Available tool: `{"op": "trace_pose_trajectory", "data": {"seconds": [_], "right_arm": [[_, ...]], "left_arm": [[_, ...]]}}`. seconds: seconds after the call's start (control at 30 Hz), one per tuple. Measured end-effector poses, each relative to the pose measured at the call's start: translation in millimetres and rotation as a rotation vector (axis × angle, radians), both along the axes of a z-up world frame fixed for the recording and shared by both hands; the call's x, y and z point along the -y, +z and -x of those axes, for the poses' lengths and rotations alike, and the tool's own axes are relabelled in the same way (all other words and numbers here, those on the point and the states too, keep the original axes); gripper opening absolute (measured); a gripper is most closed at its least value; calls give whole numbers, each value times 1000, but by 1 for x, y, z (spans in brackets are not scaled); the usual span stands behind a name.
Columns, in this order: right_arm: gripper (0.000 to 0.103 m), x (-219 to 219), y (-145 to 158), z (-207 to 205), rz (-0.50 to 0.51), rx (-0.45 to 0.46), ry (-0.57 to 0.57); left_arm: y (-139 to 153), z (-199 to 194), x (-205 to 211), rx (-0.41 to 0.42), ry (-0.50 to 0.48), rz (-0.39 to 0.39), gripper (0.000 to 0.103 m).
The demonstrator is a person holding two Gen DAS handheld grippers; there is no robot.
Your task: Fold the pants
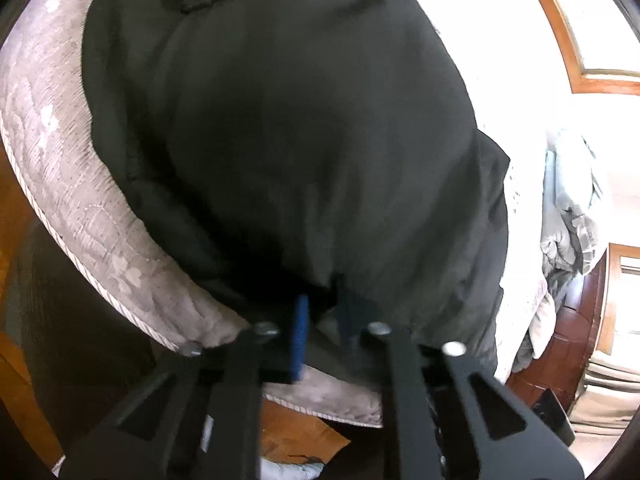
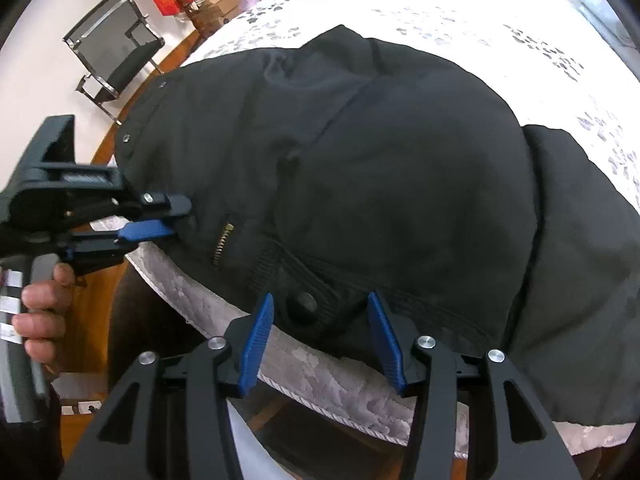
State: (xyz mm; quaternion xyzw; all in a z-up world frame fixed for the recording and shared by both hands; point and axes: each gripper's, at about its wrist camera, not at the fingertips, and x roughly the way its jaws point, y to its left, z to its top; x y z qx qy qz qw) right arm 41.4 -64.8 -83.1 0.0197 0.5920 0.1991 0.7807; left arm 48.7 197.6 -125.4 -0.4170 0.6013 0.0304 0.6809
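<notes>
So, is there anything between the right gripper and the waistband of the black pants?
Nothing visible. The right gripper stands open at the waistband edge of the black pants, with the waist button between its blue pads. Only the pale bedcover lies beneath.

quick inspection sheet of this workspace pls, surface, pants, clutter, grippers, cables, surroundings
surface: bed with pale patterned cover, edge near the grippers.
job's things: black pants spread on it, waistband button and brass zipper toward the near edge.
clutter: grey crumpled bedding at the far side.
grippers: left gripper shut on the pants' edge; right gripper open, pads either side of the waistband button, not pressing.
cables: nothing seen.
surroundings: wooden floor, black chair, red bag, wood-framed window.
</notes>
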Motion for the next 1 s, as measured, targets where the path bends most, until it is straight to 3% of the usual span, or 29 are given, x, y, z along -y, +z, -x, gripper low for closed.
{"op": "trace_pose_trajectory", "data": {"seconds": [0.1,0.37,0.5,0.57,0.73,0.87,1.0], "right_arm": [[50,4,-2,-1,-13,-9,-3],[50,19,-5,2,-44,-27,-18],[51,36,-2,3,-92,-36,-54],[57,48,5,7,-106,-20,-74],[59,128,19,22,-146,6,-238],[59,234,19,52,-127,9,-488],[60,347,16,101,-113,11,-766]], "left_arm": [[8,11,0,32,32,-17,1],[34,40,26,96,11,-187,1],[29,34,31,85,0,-241,6],[36,35,37,96,-2,-264,15],[67,43,83,156,-81,-424,57],[78,43,139,211,-239,-494,60],[77,34,205,251,-442,-466,62]]}}
